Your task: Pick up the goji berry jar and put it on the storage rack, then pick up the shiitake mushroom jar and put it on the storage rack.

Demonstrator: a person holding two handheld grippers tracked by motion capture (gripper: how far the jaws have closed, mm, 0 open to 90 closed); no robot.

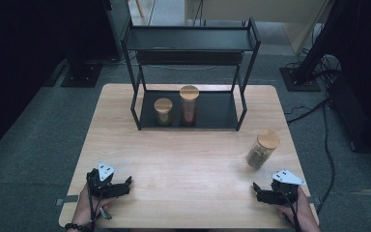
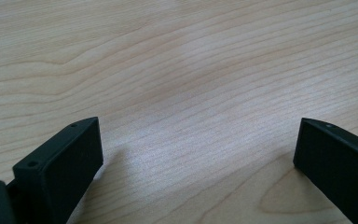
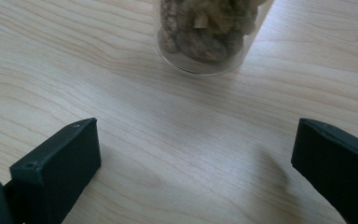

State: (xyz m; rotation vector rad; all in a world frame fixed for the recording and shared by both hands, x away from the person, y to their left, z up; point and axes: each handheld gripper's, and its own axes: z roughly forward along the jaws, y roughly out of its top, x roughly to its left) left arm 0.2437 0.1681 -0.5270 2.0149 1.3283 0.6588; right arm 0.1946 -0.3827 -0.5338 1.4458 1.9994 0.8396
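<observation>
Ahead of my right gripper (image 3: 193, 154): glass jar of nuts (image 3: 209, 35), near, untouched.
Jaws: both grippers spread wide, empty.
Writing: none legible.

High view overlooks table (image 1: 183, 164), gripper views skim its wood closely
</observation>
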